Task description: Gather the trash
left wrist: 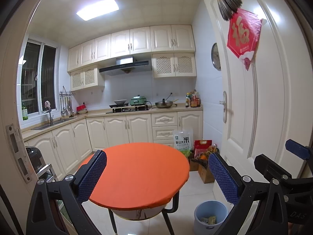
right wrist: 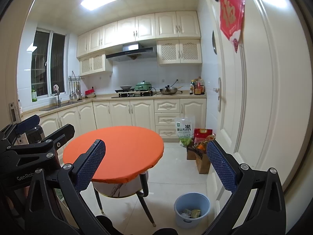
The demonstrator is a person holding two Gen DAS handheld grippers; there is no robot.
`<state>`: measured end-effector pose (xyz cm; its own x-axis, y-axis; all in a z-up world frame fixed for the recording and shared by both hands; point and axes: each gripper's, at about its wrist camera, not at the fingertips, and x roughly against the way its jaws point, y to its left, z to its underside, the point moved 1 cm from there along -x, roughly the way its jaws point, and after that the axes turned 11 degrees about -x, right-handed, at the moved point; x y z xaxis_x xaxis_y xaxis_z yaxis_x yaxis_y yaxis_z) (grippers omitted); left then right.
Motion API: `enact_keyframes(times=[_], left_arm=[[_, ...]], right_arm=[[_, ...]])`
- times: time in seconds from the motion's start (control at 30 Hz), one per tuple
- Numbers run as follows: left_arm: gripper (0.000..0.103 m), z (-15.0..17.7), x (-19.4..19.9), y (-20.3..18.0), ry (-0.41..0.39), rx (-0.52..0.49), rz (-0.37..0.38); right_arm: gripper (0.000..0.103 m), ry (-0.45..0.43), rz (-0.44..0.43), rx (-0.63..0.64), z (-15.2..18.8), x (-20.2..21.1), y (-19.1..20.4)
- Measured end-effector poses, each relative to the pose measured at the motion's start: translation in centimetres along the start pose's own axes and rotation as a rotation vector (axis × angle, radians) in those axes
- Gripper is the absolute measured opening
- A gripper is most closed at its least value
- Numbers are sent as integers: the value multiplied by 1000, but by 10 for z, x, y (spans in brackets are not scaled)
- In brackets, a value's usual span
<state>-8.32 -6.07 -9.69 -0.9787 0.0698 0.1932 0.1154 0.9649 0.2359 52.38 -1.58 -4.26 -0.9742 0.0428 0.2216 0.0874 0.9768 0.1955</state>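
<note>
Both the left gripper (left wrist: 157,178) and right gripper (right wrist: 156,165) are held spread, empty, before the round orange table (right wrist: 117,148); wrappers (right wrist: 192,213) are seen inside the blue plastic bin (right wrist: 190,199) beside it.

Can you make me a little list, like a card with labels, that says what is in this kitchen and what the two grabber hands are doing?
room: kitchen
table: round orange table, nothing on top
bin: blue bin on the floor beside the table
in the bin: a few wrappers
left gripper: open, holding nothing
right gripper: open, holding nothing
by the door: rice bag, cardboard boxes
on the counter: wok, green cooker
</note>
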Motion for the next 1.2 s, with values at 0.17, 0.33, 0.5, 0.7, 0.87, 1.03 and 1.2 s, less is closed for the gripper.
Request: enact_keyframes(times=[0.17,0.33,0.5,0.7,0.87,1.03,1.2], left_arm=[[102,-9,-7,1,2,-1,2],[102,-8,-10,5,0,-4,0],[102,-7,-15,9,5,-1,8],[102,-8,-18,9,5,-3,9],[102,-7,-19,10,6,-4,13],[102,-6,-21,9,1,-2,13],[102,-4,-20,8,2,-1,12]], right_arm=[[103,0,-1,-1,-2,-1,0],[103,2,-2,-3,0,-2,1],[103,4,-2,-4,1,-2,0],[103,6,0,-6,3,-3,1],[103,8,3,-6,3,-4,1],[103,6,5,-7,3,-3,1],[103,8,5,-7,4,-2,2]])
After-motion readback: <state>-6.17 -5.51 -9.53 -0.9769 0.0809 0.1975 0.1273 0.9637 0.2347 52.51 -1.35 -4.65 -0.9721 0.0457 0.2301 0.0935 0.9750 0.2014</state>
